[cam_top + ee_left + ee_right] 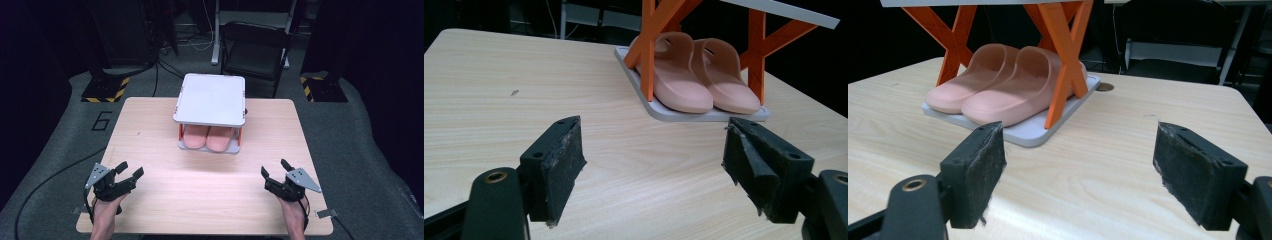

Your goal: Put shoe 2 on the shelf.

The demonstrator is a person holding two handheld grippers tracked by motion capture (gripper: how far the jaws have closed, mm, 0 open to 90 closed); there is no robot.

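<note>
Scene: a pair of pink slippers (207,137) sits side by side on the bottom shelf of a small two-level rack (210,99), out in the middle of the wooden table (150,125).
Rack: white top board, orange crossed legs (1060,55), grey base tray (664,112); the slippers' toes point toward the person's edge of the table.
Left gripper: the left gripper (129,172) hangs over the near left of the table, jaws spread wide, nothing between them; its own view looks straight at the slippers from the left.
Right gripper: the right gripper (274,169) mirrors it on the near right, jaws just as wide and holding nothing.
Gap: both are well apart from the rack, with bare wood between.
Step in hand: looks like the reach for the slippers, one for each side, I'd judge.
How to do it well: come in low and level, under the top board, and steer between the orange legs rather than across them.
Grip: close on the toe or the strap arch; the foam looks soft, so a firm bite should hold.
Watch out: the rack looks light; a snagged leg could drag it along, so draw each slipper straight out toward the near edge.
</note>
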